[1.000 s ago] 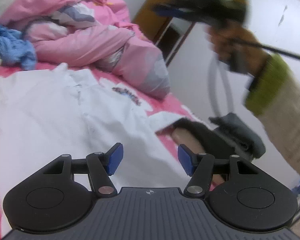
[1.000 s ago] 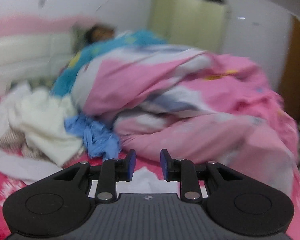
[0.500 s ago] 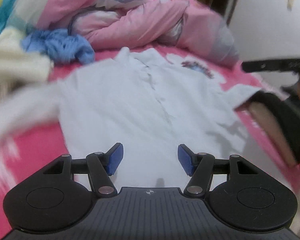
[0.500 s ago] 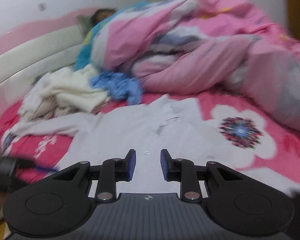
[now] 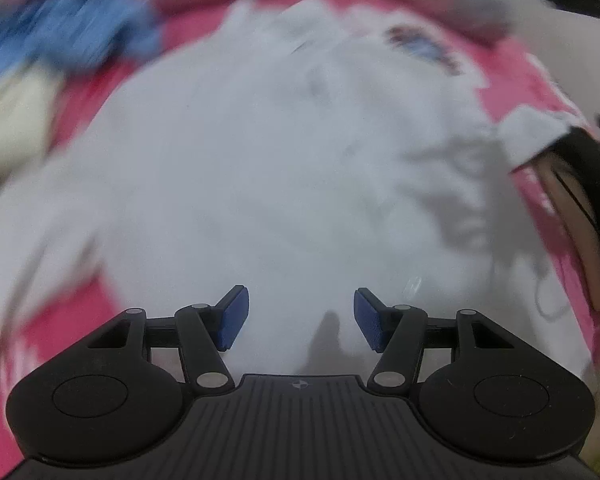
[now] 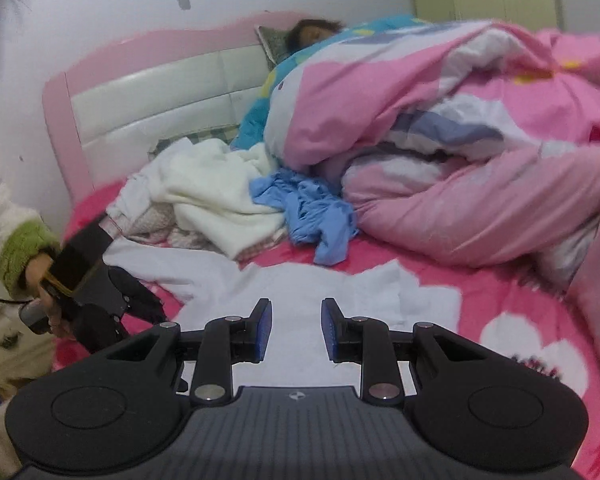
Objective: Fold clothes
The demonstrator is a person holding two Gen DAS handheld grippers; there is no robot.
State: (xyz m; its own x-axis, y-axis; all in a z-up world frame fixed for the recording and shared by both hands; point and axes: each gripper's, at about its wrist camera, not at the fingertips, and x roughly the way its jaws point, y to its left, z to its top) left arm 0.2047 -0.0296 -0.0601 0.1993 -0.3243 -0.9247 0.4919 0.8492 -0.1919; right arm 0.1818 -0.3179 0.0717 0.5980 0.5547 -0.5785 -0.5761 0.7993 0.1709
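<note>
A white button shirt (image 5: 284,168) lies spread flat on the pink flowered bed sheet (image 5: 536,84). It also shows in the right wrist view (image 6: 300,320). My left gripper (image 5: 301,323) is open and empty, low over the shirt's lower part; this view is blurred. My right gripper (image 6: 292,330) is open a little and empty, above the shirt near its collar end. The left gripper also shows in the right wrist view (image 6: 100,300), held in a hand at the left edge of the bed.
A big pink quilt (image 6: 480,152) is heaped at the back right, with a person asleep under a blue blanket (image 6: 312,32). A blue garment (image 6: 320,216) and cream and white clothes (image 6: 216,192) lie behind the shirt. A pink and white headboard (image 6: 148,92) stands at the back.
The left gripper has moved down closer over the shirt. The right gripper has opened a little wider and its view has swung left toward the headboard.
</note>
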